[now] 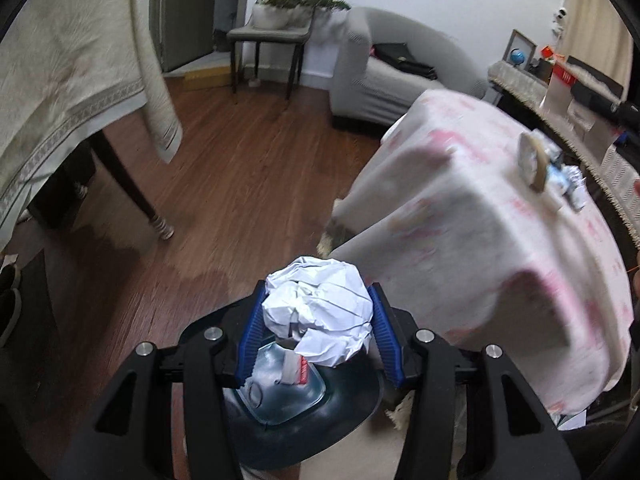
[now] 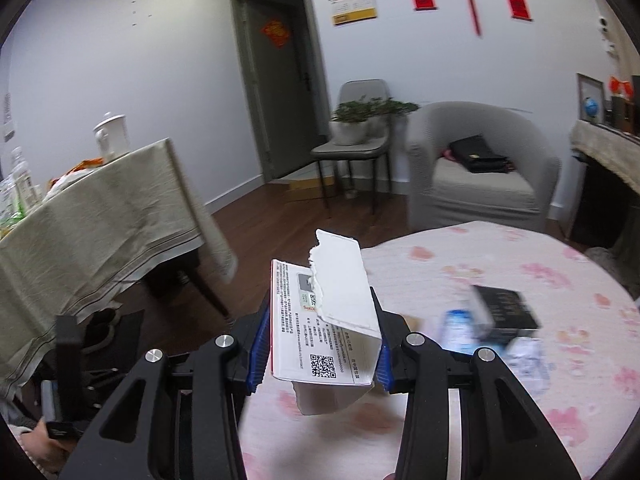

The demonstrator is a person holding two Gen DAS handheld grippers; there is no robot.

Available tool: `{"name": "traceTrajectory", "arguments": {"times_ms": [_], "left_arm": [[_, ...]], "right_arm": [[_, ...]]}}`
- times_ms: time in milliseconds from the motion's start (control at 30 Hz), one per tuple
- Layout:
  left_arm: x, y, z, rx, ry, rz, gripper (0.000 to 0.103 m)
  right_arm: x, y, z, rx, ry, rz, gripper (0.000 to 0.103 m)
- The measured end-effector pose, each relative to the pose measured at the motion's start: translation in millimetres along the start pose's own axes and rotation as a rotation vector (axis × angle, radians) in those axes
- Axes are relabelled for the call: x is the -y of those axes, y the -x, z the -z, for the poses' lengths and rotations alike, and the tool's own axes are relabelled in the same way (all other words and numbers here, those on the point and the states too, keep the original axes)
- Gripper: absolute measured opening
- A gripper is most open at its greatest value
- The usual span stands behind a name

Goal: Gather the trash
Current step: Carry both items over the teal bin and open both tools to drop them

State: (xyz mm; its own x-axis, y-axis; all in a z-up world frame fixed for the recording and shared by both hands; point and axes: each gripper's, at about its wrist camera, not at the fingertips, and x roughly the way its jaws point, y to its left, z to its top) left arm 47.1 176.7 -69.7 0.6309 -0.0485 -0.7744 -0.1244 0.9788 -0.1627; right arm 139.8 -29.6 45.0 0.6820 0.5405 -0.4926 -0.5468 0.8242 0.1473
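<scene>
Paper fills the lower centre of the left wrist view: a crumpled paper ball (image 1: 320,312), white with faint ruled lines, sits clamped between the blue pads of the left hand-held gripper (image 1: 318,320). Directly below it, at the bottom of the frame, is a dark trash bin (image 1: 344,404) with a clear liner and a scrap of packaging already inside. To the right, a surface (image 1: 480,208) draped in a white cloth with pink flowers takes up the middle and right of the frame; near its upper right edge lie a roll of tape (image 1: 532,160) and some small crumpled wrappers (image 1: 570,182), blurred.

In the right wrist view, the right hand-held gripper (image 2: 320,336) is closed on a torn white carton (image 2: 326,320) printed with text and QR codes, held upright at the centre of the frame with its ragged edge at the top. Behind and below it spreads the same flowered surface, where a black box (image 2: 506,310) and a few blurred blue-and-white wrappers (image 2: 460,330) lie at the right.

A second table under a beige cloth (image 2: 92,232) stands at the left, and a grey armchair (image 2: 480,168) with a black bag on its seat is at the upper right.
</scene>
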Motion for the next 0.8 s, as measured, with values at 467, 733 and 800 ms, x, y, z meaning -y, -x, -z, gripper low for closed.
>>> {"name": "traceTrajectory", "arguments": {"times_ms": [467,733,800], "left_arm": [[-53.2,-22.3,42.6,-0.166,0.053,-0.032,0.052],[-70.3,-36.0,62.8,-0.264,0.083,-0.024,0.052],[-71.8,-41.7,68.7,-0.288,0.087,-0.017,0.052]], "right_arm": [[-91.8,-52.0,15.6,-0.147,0.105,-0.187,0.043],[-131.2,-81.2,33.9,-0.255,0.165,-0.229,0.043],[-136.4,-87.0,37.0,-0.276,0.168,-0.234,0.043]]}}
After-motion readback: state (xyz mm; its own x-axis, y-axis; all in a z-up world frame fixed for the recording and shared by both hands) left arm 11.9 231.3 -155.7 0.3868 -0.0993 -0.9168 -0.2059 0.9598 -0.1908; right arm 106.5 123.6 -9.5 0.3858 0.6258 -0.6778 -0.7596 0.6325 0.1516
